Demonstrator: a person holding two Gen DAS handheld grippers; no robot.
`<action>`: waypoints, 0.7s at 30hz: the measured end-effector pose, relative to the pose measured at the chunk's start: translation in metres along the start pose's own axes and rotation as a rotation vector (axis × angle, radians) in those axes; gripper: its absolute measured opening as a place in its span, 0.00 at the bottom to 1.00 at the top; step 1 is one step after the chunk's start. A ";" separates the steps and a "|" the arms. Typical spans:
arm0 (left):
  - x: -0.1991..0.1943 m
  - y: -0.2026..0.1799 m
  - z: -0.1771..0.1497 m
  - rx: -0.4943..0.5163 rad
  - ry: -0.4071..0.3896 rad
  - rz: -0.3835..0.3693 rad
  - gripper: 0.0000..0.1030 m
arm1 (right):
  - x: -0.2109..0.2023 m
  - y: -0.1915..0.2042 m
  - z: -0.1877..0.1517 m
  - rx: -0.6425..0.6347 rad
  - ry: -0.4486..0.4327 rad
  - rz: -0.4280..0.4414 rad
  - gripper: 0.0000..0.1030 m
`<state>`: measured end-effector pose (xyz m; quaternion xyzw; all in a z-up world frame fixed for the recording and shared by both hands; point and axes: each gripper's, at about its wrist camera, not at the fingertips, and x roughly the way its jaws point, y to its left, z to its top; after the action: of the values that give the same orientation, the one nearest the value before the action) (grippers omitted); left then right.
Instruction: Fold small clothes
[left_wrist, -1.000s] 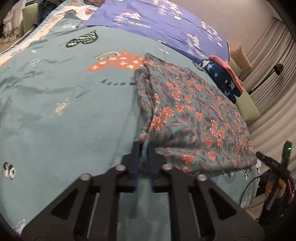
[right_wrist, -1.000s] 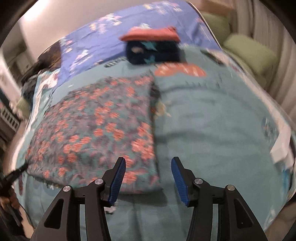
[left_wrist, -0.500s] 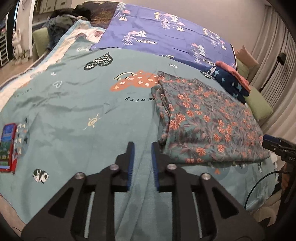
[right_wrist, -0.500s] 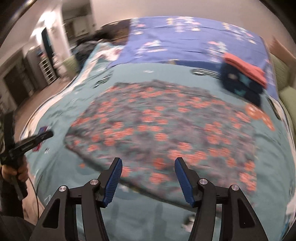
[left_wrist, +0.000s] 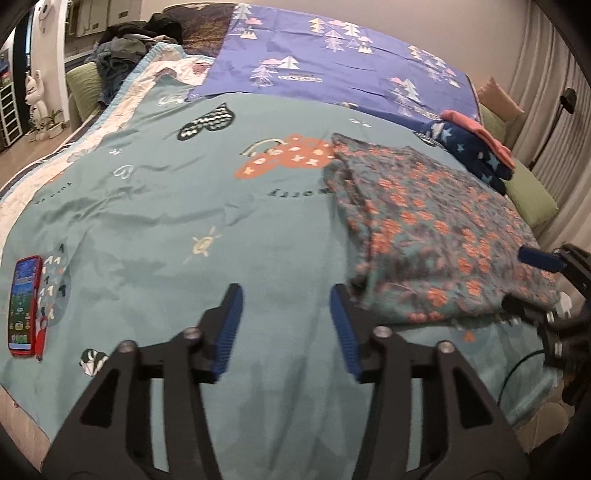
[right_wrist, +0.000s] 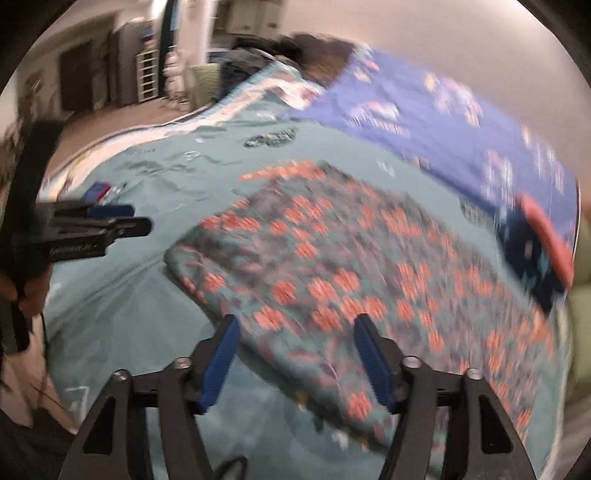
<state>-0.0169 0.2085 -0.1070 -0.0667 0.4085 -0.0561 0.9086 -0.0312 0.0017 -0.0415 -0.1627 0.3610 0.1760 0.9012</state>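
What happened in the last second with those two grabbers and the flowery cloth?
The left hand-held gripper let go of the floral cloth, opened and backed away. The right hand-held gripper stayed open, swinging round the cloth's edge. Cloth stayed folded on the bed.

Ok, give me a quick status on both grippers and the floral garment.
Left gripper open, empty, beside the floral garment. Right gripper open, empty, at its near edge. Garment folded flat on teal blanket. Nothing in the way; phone well off.

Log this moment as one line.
left gripper open, empty | right gripper open, empty | floral garment folded on bed
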 end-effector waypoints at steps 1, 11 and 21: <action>0.002 0.003 0.002 -0.005 -0.001 0.001 0.52 | 0.000 0.008 0.002 -0.037 -0.019 -0.015 0.72; 0.019 0.017 0.017 -0.030 0.010 -0.027 0.55 | 0.036 0.070 0.013 -0.228 -0.018 -0.024 0.73; 0.051 0.053 0.031 -0.156 0.069 -0.131 0.55 | 0.074 0.090 0.027 -0.186 -0.023 -0.097 0.72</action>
<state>0.0429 0.2555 -0.1328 -0.1616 0.4373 -0.0855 0.8805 -0.0040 0.1076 -0.0907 -0.2609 0.3247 0.1665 0.8937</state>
